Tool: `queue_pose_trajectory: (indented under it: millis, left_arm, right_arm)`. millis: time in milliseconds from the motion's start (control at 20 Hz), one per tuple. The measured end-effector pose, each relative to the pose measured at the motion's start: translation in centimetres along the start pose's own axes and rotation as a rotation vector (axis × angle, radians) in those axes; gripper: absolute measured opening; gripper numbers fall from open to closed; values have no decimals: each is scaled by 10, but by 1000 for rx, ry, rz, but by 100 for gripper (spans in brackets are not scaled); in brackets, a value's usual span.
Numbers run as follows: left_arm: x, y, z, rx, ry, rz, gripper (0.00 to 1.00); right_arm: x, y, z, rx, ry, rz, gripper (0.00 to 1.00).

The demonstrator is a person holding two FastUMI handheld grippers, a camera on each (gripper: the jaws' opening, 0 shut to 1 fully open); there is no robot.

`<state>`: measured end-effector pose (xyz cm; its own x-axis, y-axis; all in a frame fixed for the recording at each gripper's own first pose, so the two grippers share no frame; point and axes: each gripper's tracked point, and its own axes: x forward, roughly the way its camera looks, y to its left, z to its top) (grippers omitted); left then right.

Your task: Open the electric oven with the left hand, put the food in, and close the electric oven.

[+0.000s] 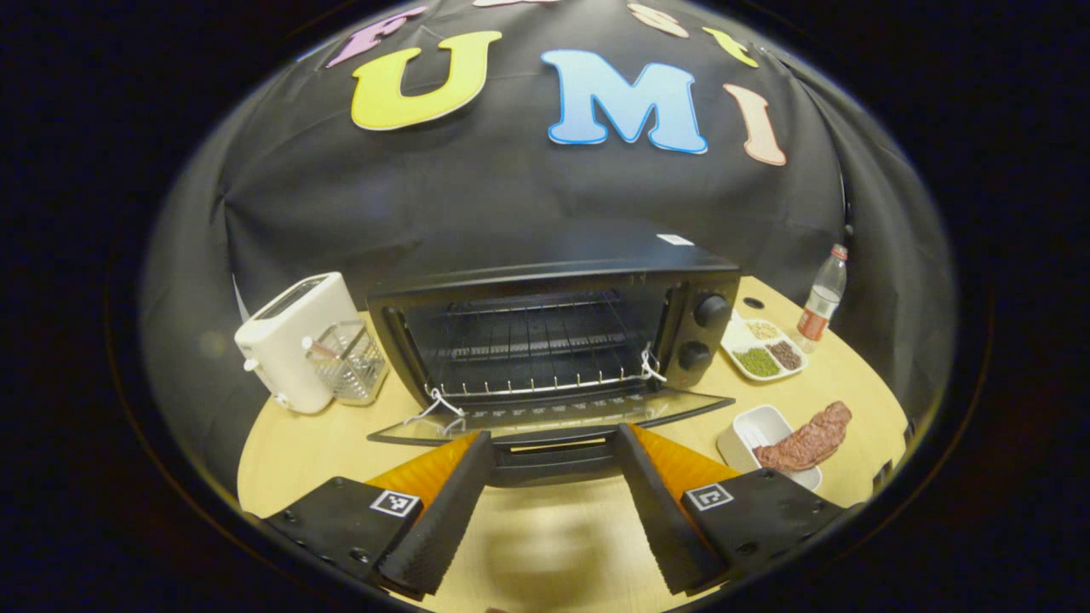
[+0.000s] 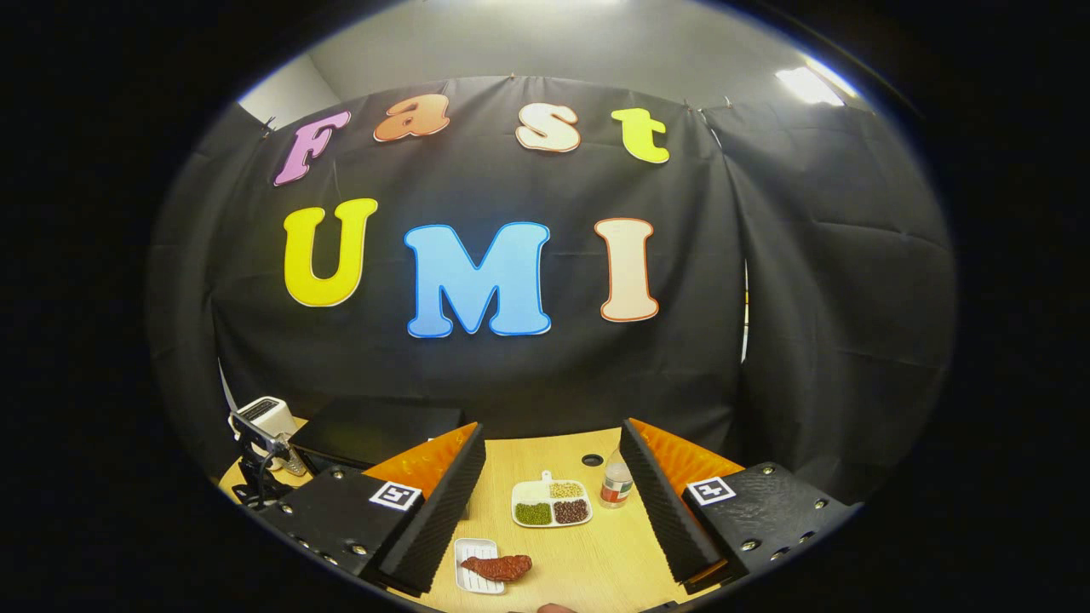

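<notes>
Left gripper view shows the left gripper (image 1: 552,477) spread wide, its fingers flanking the handle of the electric oven (image 1: 553,340), whose door hangs open just ahead. Right gripper (image 2: 553,502) gapes empty above the food (image 2: 498,566) on its white tray (image 2: 473,577).

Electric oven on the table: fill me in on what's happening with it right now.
A person works two tools in a booth. The electric oven stands with its glass door dropped fully open and the wire rack bare. The left hand-held gripper sits open just in front of the door handle. The right hand-held gripper hangs open above the table; the meat lies on its white tray, not yet picked up.
</notes>
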<state>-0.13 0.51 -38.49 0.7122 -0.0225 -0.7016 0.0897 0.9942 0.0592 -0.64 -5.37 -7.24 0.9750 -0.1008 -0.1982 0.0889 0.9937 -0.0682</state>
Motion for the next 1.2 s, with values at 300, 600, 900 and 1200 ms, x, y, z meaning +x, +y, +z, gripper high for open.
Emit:
queue_pose_trajectory:
  millis: [300,600,900,1200]
  left_arm:
    - [10,-2,-52,47,79,-11,97]
    - [1,15,-47,-9,56,31,97]
    - [-61,30,54,-96,-170,70,97]
    - [-123,24,133,-100,-365,69,96]
  right_arm:
    - [-2,4,-3,-11,9,14,98]
    - [-2,1,-16,-10,39,19,98]
    - [18,-7,-74,71,225,92,98]
    - [25,5,-175,434,589,233,96]
